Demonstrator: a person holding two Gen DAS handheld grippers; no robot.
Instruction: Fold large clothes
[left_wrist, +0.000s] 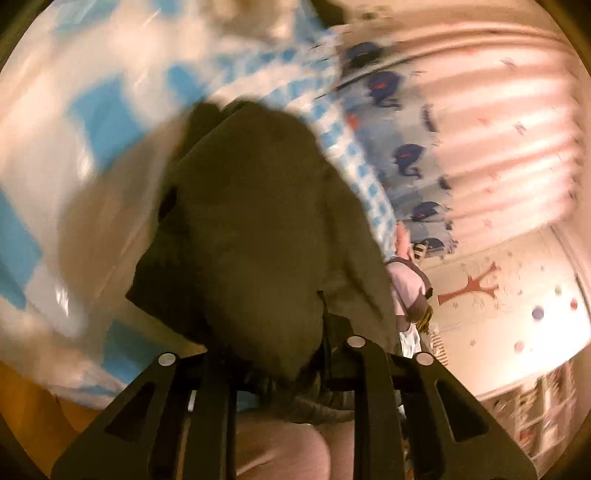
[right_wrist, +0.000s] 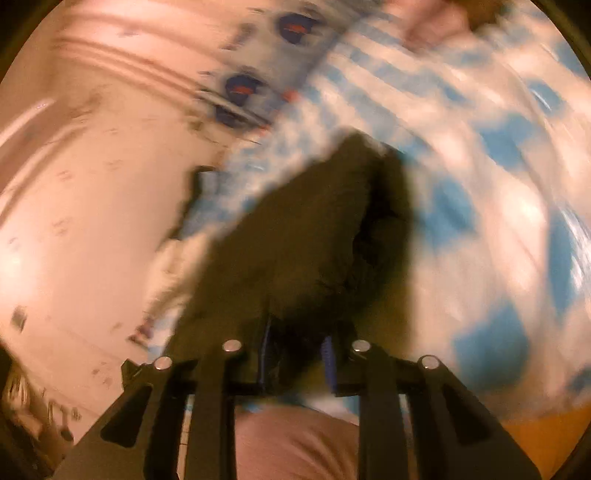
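On the bed, over a white and blue checked cover (left_wrist: 92, 122), an olive-green garment (left_wrist: 258, 206) is bunched up and hangs forward from both grippers; it is the thing to fold. From the left wrist view, the left gripper (left_wrist: 291, 354) has its jaws drawn narrow with the cloth running down between them, so it seems to pinch a thick fold, but the fabric hides the pads, so I can't confirm how firm the hold is. From the right wrist view, the right gripper (right_wrist: 295, 350) is also part closed, w/ dark cloth gathered between its blue-edged fingers (right_wrist: 328, 354); it looks like a grip on the garment's edge. Both pictures are very blurred, so details are weak. Behind the bed there is a pale pink curtain (left_wrist: 509, 122) and a wall w/ a tree sticker (left_wrist: 476, 288). Risks, in my judgement: each gripper may hold several layers, not one clean corner, so the garment will not spread flat and the fold comes crooked. Also, if one grip is shallow, the heavy cloth can slip out when lifted, esp. w/ fast motion.
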